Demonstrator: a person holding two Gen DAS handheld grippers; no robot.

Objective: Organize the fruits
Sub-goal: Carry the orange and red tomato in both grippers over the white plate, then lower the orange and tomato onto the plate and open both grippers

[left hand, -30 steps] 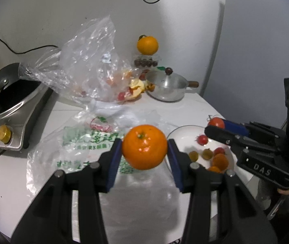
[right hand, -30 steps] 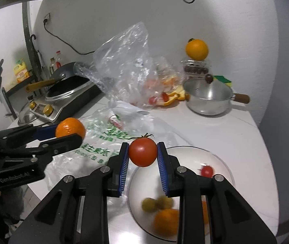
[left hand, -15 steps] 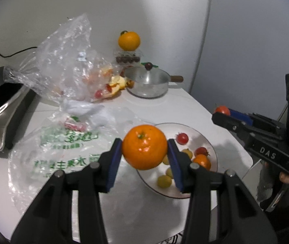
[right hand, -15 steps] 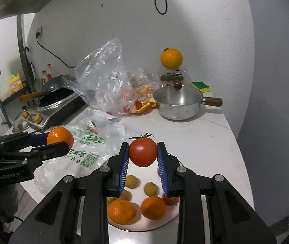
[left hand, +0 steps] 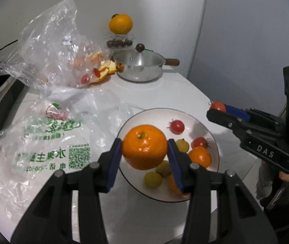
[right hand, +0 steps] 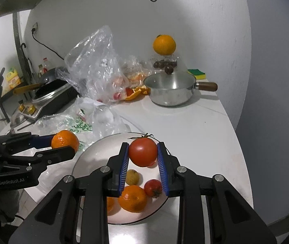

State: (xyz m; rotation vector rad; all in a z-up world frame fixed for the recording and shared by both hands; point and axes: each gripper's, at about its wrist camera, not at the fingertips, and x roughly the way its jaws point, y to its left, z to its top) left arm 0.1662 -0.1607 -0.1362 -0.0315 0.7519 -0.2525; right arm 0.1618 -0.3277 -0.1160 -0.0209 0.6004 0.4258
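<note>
My left gripper [left hand: 144, 152] is shut on an orange [left hand: 144, 146] and holds it above the left part of a white plate [left hand: 195, 120]. My right gripper [right hand: 142, 154] is shut on a red tomato [right hand: 142, 151] and holds it above the same plate [right hand: 95, 148]. The plate holds small oranges [right hand: 132, 200], cherry tomatoes [left hand: 177, 126] and yellow-green fruits [left hand: 153, 179]. The left gripper with its orange [right hand: 65, 141] shows at the left of the right wrist view. The right gripper with its tomato [left hand: 217, 106] shows at the right of the left wrist view.
A printed plastic bag [left hand: 49, 142] lies flat left of the plate. A crumpled clear bag [left hand: 49, 46] with fruit and peel stands behind it. A steel pot [left hand: 140, 67] with a lid, a fruit box topped by an orange [left hand: 121, 23], and a cooker [right hand: 51, 93] stand further back.
Both grippers have moved in over the plate and lower, each still holding its fruit. The plate now lies under both grippers.
</note>
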